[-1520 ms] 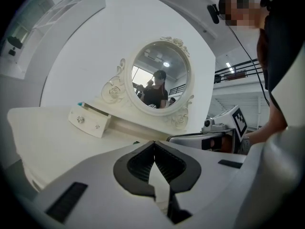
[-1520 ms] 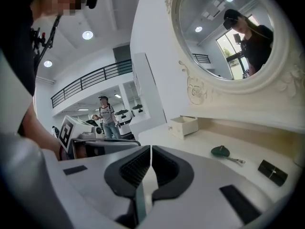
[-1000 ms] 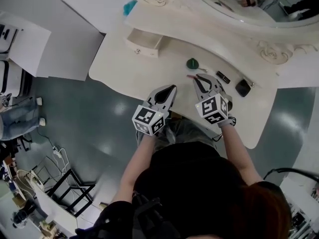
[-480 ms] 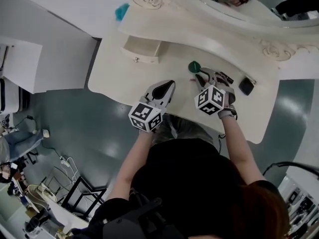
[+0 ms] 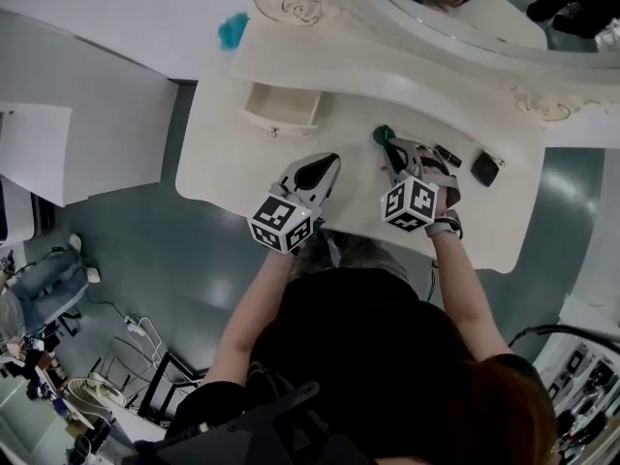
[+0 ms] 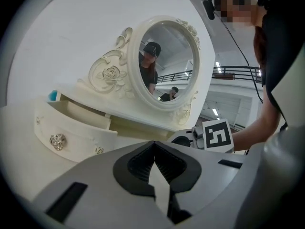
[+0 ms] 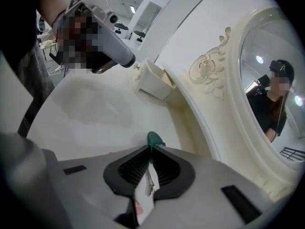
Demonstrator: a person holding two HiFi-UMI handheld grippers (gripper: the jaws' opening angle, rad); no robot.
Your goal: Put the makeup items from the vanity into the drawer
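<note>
The left gripper [image 6: 153,145], jaws together and empty, hovers spare over the cream vanity top [image 5: 228,158]. The right gripper's [image 7: 149,151] jaws are closing on the slim green-tipped metal makeup tool [image 7: 154,139], seemingly to lift it. Beyond, the open cream drawer [image 5: 278,124] waits.

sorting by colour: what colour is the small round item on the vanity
Round item: dark green, best in head view.

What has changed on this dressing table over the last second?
The right gripper edged forward until its tips almost reach the green item. Its jaws are closing, with a slim silvery item between them. The left gripper, shut and empty, stayed hovering over the tabletop. The open drawer and the black compact did not move.
</note>
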